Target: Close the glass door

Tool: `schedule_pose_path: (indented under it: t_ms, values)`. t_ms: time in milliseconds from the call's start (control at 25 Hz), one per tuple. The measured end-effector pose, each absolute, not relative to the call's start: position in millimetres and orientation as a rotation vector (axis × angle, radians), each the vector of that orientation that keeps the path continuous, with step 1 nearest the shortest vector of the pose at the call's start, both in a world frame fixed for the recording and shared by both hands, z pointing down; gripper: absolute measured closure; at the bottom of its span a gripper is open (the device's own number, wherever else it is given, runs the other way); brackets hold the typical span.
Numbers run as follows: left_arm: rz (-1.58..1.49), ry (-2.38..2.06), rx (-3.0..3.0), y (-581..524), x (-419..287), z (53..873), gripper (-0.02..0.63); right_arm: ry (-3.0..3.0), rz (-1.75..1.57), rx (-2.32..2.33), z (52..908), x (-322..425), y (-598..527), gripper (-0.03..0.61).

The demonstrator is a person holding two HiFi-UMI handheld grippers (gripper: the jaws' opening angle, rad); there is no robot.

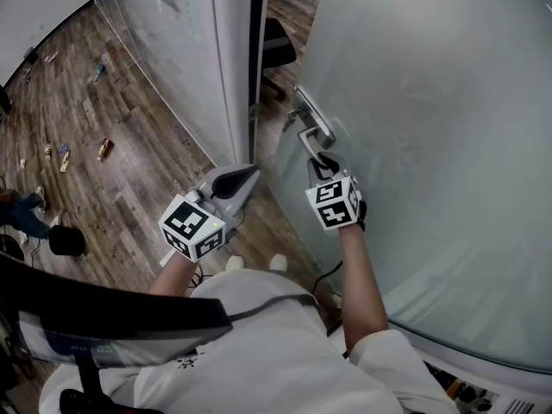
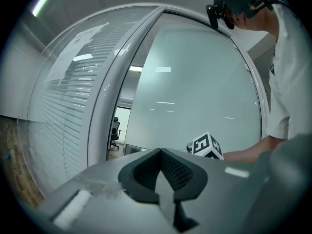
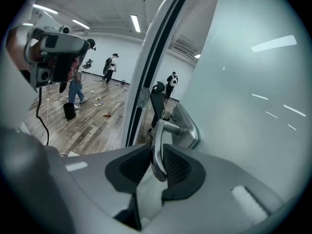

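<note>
The frosted glass door [image 1: 431, 145] stands slightly ajar from its white frame [image 1: 235, 67]. My right gripper [image 1: 321, 164] is shut on the door's silver lever handle [image 1: 312, 136]. In the right gripper view the handle [image 3: 157, 150] runs down between the dark pads of the right gripper [image 3: 157, 167], with the door [image 3: 253, 106] to the right. My left gripper [image 1: 250, 172] hovers near the foot of the frame, shut and holding nothing. In the left gripper view the left gripper [image 2: 161, 172] faces the door [image 2: 195, 91], the frame [image 2: 105, 116] and the right gripper's marker cube [image 2: 205, 145].
Through the narrow gap an office chair [image 1: 276, 41] shows beyond the door. A glass wall [image 1: 164, 50] adjoins the frame on the left. The wooden floor [image 1: 112, 188] holds scattered small items and a black bin [image 1: 66, 240]. People stand far off [image 3: 111, 67].
</note>
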State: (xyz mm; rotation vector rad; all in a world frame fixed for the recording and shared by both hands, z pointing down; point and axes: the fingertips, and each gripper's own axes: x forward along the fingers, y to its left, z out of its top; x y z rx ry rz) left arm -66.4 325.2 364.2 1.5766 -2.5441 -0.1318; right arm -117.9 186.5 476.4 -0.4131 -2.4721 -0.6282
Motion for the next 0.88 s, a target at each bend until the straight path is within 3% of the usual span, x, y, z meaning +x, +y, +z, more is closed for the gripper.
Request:
schedule_pose_path:
  t_ms: [880]
  values:
    - [-0.135,-2.551,1.597,379.0,-33.2,389.5,0.611,-2.471,-0.688,-0.559,496.7,-57.1,293.1,0.499]
